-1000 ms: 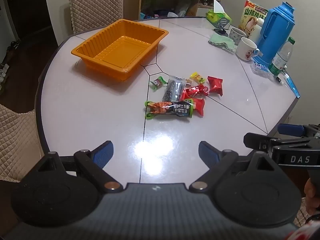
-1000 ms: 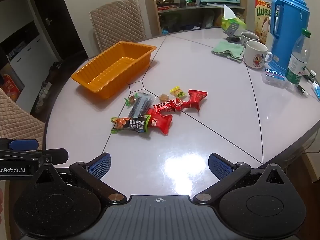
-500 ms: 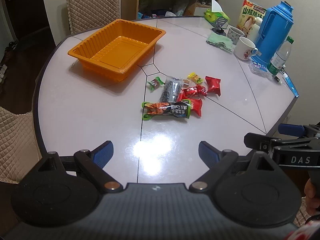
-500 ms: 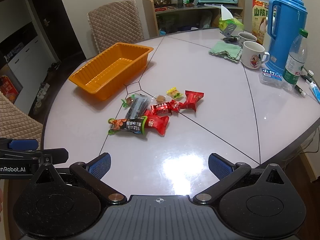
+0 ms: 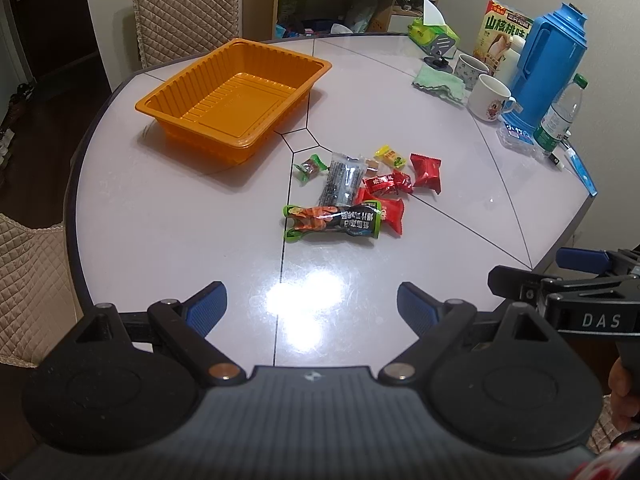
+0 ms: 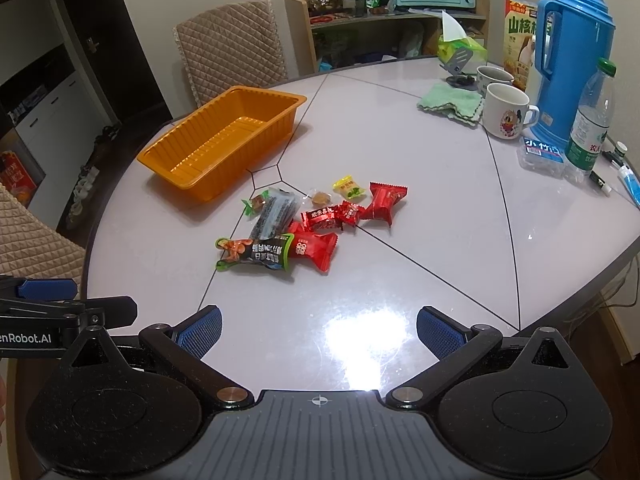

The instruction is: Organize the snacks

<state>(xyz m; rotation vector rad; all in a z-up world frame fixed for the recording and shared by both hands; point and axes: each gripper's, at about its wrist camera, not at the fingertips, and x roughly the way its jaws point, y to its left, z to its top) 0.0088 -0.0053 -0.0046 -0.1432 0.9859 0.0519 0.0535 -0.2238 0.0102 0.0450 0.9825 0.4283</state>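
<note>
A pile of wrapped snacks lies mid-table: a long green-and-black packet (image 5: 334,220) (image 6: 256,254), a dark clear-wrapped bar (image 5: 342,178) (image 6: 276,212), several red candies (image 5: 426,168) (image 6: 384,202), a yellow sweet (image 5: 390,156) (image 6: 348,188) and a small green-ended candy (image 5: 310,166) (image 6: 256,202). An orange tray (image 5: 192,120) (image 6: 188,178) stands beyond them to the left, nothing inside. My left gripper (image 5: 312,306) is open over the table's near edge. My right gripper (image 6: 320,326) is open too, well short of the snacks.
At the right side stand a blue thermos (image 6: 572,64), a water bottle (image 6: 590,128), two mugs (image 6: 506,110), a green cloth (image 6: 452,102) and a tissue box (image 5: 434,34). Quilted chairs (image 6: 230,60) flank the table. The other gripper shows at each view's edge.
Both grippers have drifted slightly, so the snacks and tray sit a little lower and to the left in the views. Nothing on the table moved; both stay open.
</note>
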